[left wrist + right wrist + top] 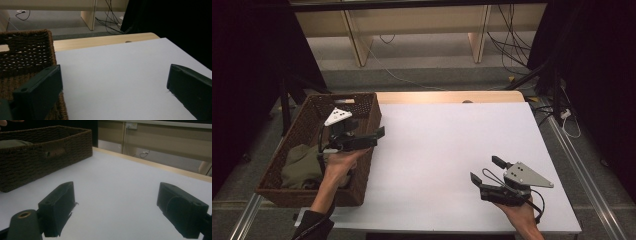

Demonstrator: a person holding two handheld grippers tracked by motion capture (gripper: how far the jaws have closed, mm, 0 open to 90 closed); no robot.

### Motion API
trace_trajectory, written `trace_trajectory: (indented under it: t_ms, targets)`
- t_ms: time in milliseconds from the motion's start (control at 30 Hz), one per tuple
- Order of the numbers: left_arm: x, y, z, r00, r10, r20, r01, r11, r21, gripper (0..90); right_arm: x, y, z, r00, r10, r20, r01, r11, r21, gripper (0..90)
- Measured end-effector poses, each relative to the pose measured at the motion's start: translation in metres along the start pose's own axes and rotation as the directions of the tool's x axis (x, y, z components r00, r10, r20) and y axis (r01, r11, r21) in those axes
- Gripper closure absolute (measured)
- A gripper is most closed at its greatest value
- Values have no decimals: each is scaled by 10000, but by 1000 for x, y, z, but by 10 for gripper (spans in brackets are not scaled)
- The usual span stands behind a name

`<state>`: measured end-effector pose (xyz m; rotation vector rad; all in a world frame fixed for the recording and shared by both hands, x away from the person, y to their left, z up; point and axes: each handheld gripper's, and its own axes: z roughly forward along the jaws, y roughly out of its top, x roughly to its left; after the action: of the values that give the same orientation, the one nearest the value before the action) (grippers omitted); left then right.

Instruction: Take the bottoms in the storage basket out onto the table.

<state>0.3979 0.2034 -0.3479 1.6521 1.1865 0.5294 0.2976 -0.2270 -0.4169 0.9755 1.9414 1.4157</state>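
Grippers: two in the high view, left gripper point(379, 136) at centre-left, held over the right rim of the one wicker basket point(364, 107), jaws spread wide with nothing between them; right gripper point(486, 172) at lower right over the white table point(447, 145), jaws also wide apart and empty. One olive-green cloth point(302, 162) lies bunched in the basket's near end, lower left of the frame, just beside the left hand point(339, 165). Left gripper view puts one jaw over the basket rim point(27, 52) and the other over the bare table top point(120, 72); right gripper view has the basket point(50, 155) at upper left, well apart from both jaws.
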Motion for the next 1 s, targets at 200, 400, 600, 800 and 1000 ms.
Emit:
trace_trajectory:
  t_ms: [200,400,600,800,1000]
  targets:
    - [15,2,-3,9994,235,-255,-224,9988,437,7,0,-1,1,9999,-42,-112,42,10000,-33,159]
    - [28,1,-8,9970,520,-573,-465,9946,930,15,1,-1,1,9999,-52,-137,52,10000,-18,159]
    - [45,-2,-14,9935,522,-1009,-374,9891,1427,25,2,0,0,9998,-128,-164,128,9999,-19,159]
    - [61,-4,-19,9860,656,-1535,-337,9788,2020,29,2,-1,1,9998,-94,-171,93,10000,-31,159]
    - [73,-6,-23,9789,664,-1931,-184,9705,2405,35,2,-1,1,9998,-110,-165,110,9999,-6,159]
